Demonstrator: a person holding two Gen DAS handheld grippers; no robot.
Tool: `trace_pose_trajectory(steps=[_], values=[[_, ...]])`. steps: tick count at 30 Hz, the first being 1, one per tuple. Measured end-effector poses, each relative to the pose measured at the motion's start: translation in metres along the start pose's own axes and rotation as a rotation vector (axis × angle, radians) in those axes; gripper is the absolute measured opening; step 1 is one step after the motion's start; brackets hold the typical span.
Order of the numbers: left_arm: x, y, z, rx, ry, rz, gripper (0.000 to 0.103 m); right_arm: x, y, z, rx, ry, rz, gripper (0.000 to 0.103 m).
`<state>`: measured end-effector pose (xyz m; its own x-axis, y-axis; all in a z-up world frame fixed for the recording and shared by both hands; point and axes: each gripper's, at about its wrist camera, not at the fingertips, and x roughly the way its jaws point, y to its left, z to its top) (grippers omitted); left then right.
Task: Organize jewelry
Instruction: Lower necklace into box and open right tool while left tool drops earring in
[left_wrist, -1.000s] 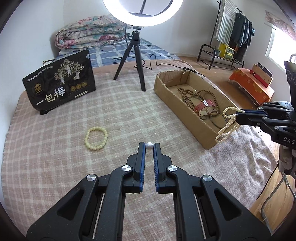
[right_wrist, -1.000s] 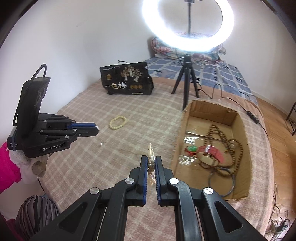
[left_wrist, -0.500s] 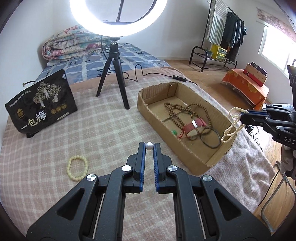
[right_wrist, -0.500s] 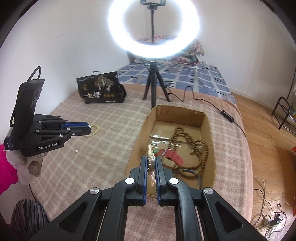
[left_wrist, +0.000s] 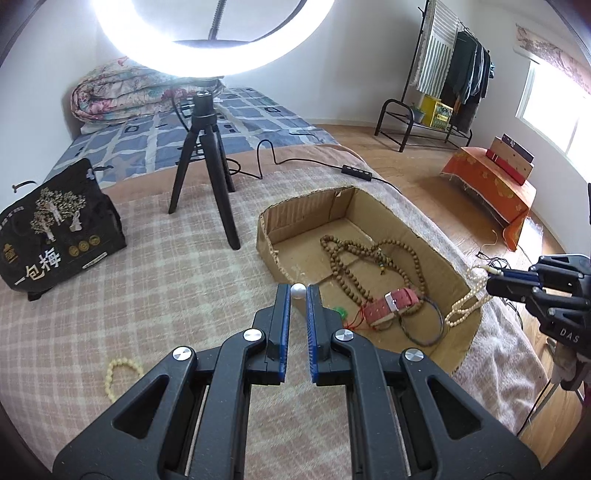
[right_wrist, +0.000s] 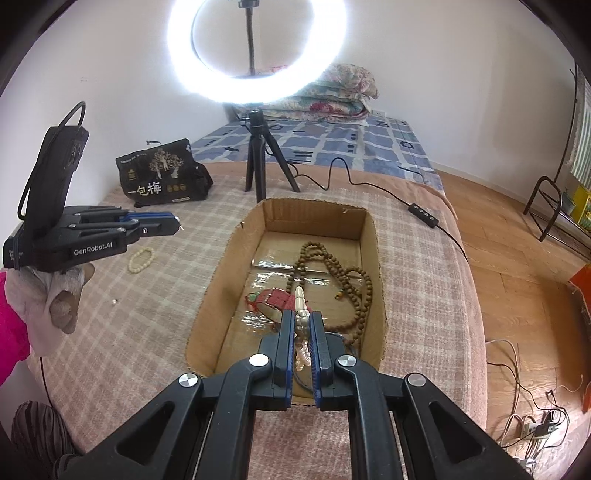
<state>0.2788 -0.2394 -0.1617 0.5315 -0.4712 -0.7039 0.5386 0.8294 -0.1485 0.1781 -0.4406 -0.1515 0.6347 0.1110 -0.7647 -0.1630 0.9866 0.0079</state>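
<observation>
The left gripper (left_wrist: 298, 291) is pinching a small white pearl bead (left_wrist: 297, 290) between its fingertips, holding it in the air just at the near left edge of the cardboard box (left_wrist: 458, 280) that is sitting on the checked blanket (left_wrist: 184, 280). The right gripper (right_wrist: 303, 319) is clamping a cream pearl necklace (right_wrist: 301, 325), and the strand is hanging down in loops over the box's near end; in the left wrist view the necklace (left_wrist: 466, 299) is dangling against the box's right wall. Inside the box, a long brown wooden bead necklace (right_wrist: 332, 269) is lying across the floor beside a red watch strap (right_wrist: 275, 299), a thin dark bangle (left_wrist: 424, 325) and a small green charm on red cord (left_wrist: 341, 314). A cream bead bracelet (right_wrist: 141, 259) is lying on the blanket well left of the box, and a tiny pale bead (right_wrist: 114, 301) is lying nearer the blanket's edge. A ring light on a black tripod (right_wrist: 258, 162) is standing behind the box, with a black printed bag (right_wrist: 162, 179) to its left.
</observation>
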Motion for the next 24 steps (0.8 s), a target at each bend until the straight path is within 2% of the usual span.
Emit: trace_pose_trajectory(steps=[16, 24], values=[[0.056, -0.018, 0.022, 0.019, 0.027, -0.019, 0.007, 0.031, -0.021, -0.011, 0.046, 0.033, -0.031, 0.005], [0.068, -0.022, 0.024, 0.008, 0.043, -0.034, 0.007, 0.038, -0.026, -0.012, 0.059, 0.044, -0.026, 0.006]])
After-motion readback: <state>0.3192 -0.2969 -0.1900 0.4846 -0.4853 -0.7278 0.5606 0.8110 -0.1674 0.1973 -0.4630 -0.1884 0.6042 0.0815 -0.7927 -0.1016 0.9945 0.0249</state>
